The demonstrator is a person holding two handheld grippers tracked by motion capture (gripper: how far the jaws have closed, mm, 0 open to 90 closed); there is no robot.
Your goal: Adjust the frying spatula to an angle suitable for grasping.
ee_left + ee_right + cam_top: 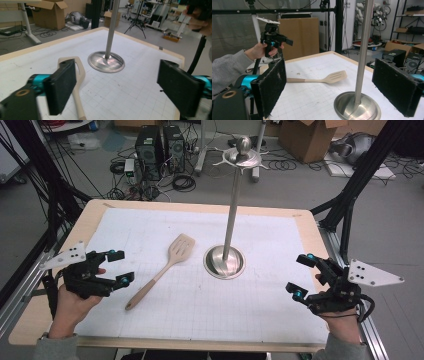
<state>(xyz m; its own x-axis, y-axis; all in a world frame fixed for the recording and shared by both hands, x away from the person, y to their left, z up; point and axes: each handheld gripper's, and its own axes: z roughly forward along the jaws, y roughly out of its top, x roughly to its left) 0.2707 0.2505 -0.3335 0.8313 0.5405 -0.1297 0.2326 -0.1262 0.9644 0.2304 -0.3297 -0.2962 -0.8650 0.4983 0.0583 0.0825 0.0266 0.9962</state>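
A beige slotted spatula (160, 272) lies flat on the white grid mat, handle toward the near left, head toward the middle. Right of its head stands a steel utensil stand (224, 262) with a tall pole and a hook crown. My left gripper (120, 266) hovers open just left of the spatula handle, nothing between its pads. In the left gripper view the spatula (78, 100) runs beside the left jaw, partly hidden by it, with the stand (106, 61) beyond. My right gripper (300, 275) is open at the near right, facing the stand (362, 50) and spatula (332, 77).
The wooden table (90, 215) carries the white mat (200, 310). Black frame posts rise at both sides. Beyond the far edge the floor holds computer towers (160, 145), cables and cardboard boxes (310, 135). The left gripper (287, 41) and its hand appear far off in the right gripper view.
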